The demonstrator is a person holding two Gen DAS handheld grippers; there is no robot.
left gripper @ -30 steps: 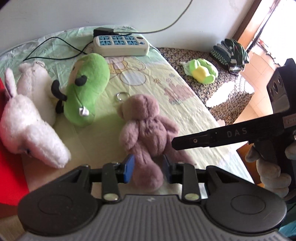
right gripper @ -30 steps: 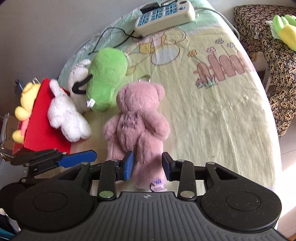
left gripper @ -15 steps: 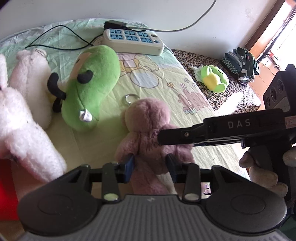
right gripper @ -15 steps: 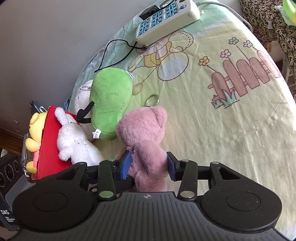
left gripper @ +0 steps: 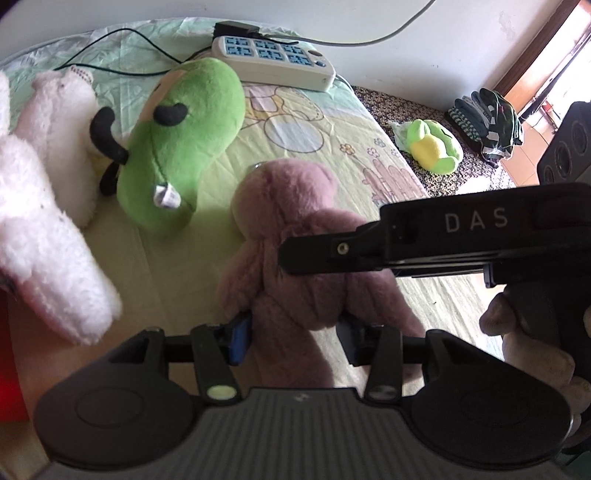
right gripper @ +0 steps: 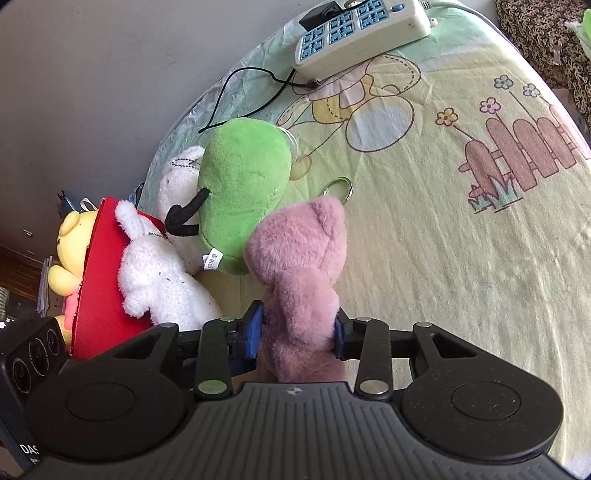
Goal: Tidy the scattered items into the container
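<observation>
The pink bear (left gripper: pixel 295 236) lies at mid-frame on a cartoon-print bed (left gripper: pixel 332 133), its lower body between both pairs of tongs. In the left wrist view the left tongs (left gripper: pixel 291 336) stand either side of the bear's legs; plush bulges over the blue pads (left gripper: pixel 238 341), so whether they press or only flank it is hard to make out. The right tongs' black finger crosses the bear's back from the right edge, hiding its middle, and a hand (left gripper: pixel 532 343) holding that tool is cut off at lower right.

In the right wrist view the right tongs (right gripper: pixel 297 338) are closing, with the bear's body (right gripper: pixel 299 273) filling the gap and touching both pads. The bear's feet are hidden behind the tool body.

A green plush (right gripper: pixel 243 192) lies just beside the bear's head, upper left. A white plush (right gripper: pixel 155 280) leans on the red container (right gripper: pixel 99 280) at the left edge; the container's inside is not visible. A yellow plush (right gripper: pixel 70 251) peeks from behind it, mostly hidden. A second white plush (right gripper: pixel 181 177) is half covered by the green one. A power strip (right gripper: pixel 362 33) sits at the top of the frame.
</observation>
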